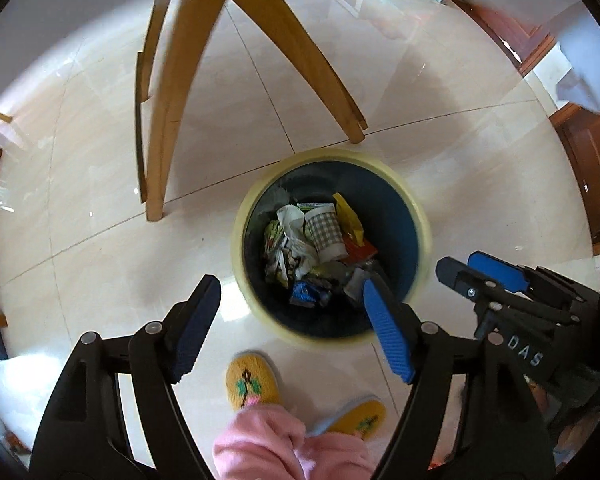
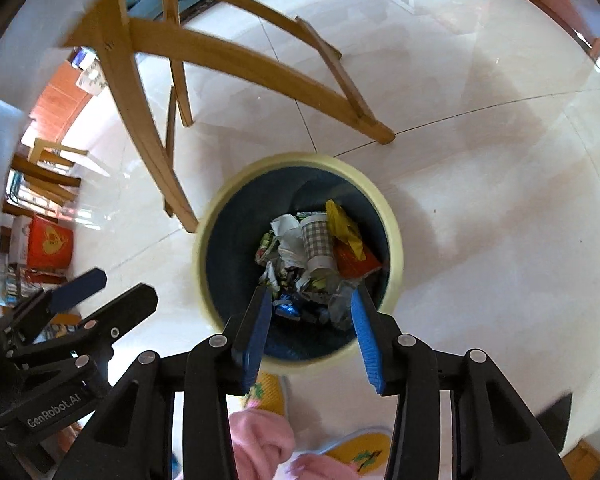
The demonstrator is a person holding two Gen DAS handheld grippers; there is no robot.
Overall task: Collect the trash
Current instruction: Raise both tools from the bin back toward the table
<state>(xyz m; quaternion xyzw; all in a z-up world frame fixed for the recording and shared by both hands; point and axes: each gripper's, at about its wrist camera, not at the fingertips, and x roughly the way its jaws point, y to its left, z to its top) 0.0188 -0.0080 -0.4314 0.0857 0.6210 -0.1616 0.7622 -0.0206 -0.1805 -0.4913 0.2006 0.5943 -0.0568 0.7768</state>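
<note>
Trash [image 2: 316, 264] (wrappers, a checked paper cup) already lies in the bin [image 2: 384, 200] on the floor beside the chair legs [image 2: 148, 120]. Both claws, left gripper [image 1: 292, 308] and right gripper [image 2: 310, 320], hang spread and empty above it; lift straight up, clear of the rim, before seeking more.

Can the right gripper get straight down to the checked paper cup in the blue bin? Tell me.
Probably yes. The right gripper hangs open over the round blue bin with a cream rim, and the checked paper cup lies on top of the trash, uncovered.
</note>
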